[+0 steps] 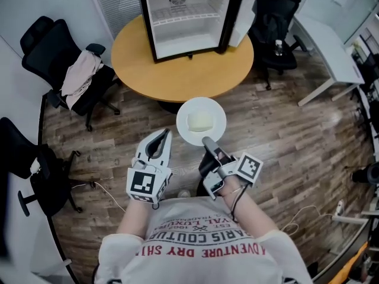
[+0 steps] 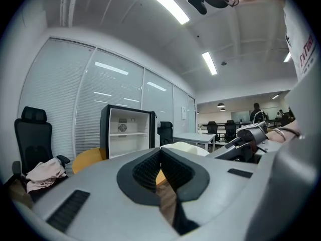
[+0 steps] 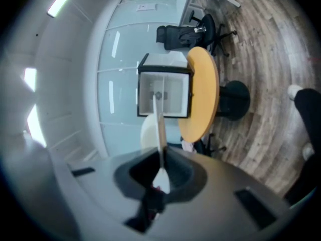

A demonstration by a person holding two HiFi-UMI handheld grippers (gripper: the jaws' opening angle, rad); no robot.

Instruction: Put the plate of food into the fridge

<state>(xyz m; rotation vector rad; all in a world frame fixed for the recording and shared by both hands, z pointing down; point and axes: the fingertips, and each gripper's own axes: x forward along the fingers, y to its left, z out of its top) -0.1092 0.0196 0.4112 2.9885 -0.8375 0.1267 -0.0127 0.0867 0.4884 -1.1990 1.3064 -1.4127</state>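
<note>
The left gripper (image 2: 160, 150) fills the foreground, its two dark ribbed pads closed tip to tip with nothing between them. Just past its tips sits a white plate (image 2: 201, 152) bearing a pale mound of food (image 2: 181, 145), with the grey right gripper (image 2: 247, 143) reaching in at the plate's right side. Farther off, a small black fridge (image 2: 128, 132) stands on a round yellow table (image 2: 89, 159), door open on a white interior. At left, a black office chair (image 2: 31, 137) carries a crumpled pinkish cloth (image 2: 46, 173). A distant person (image 2: 257, 112) stands in the office beyond.
</note>
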